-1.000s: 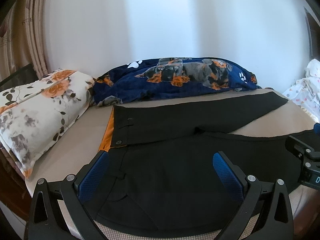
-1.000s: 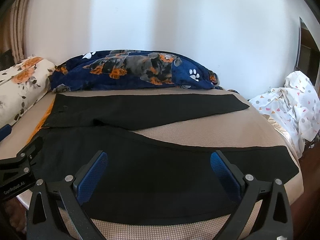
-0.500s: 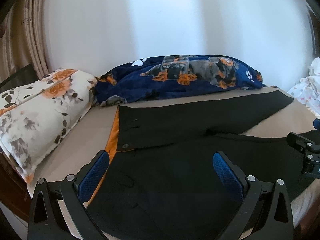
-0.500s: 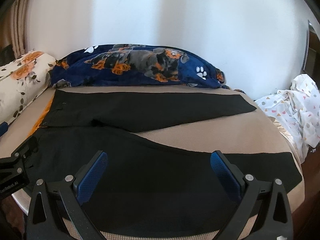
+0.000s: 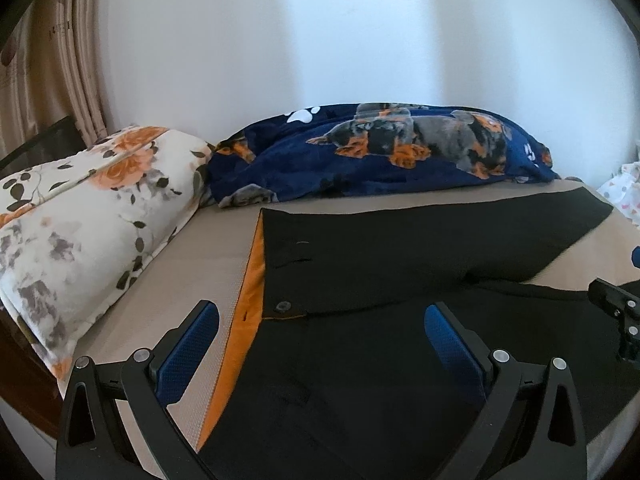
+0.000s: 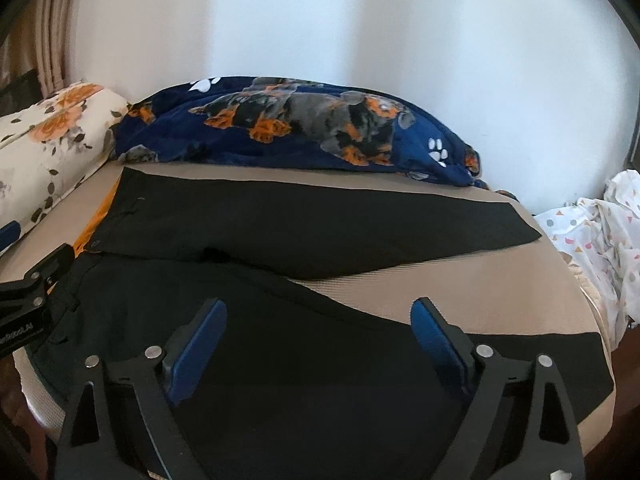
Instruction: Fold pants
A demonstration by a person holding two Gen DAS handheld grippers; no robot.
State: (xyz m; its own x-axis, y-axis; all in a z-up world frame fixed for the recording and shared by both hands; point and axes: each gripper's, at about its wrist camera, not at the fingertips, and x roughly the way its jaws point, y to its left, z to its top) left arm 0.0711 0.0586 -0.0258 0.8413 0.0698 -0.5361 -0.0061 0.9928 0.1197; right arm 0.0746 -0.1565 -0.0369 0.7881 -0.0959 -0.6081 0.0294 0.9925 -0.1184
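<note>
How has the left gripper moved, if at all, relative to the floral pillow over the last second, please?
Yes. The left gripper has shifted left along the black pants toward the floral pillow: its left finger now stands over bare mattress beyond the waistband.

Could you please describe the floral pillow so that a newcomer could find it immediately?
Start at the tan bed against the white wall. The floral pillow lies at its left end, beside the navy dog-print blanket. It alone is cream with orange roses and dark leaves.
</note>
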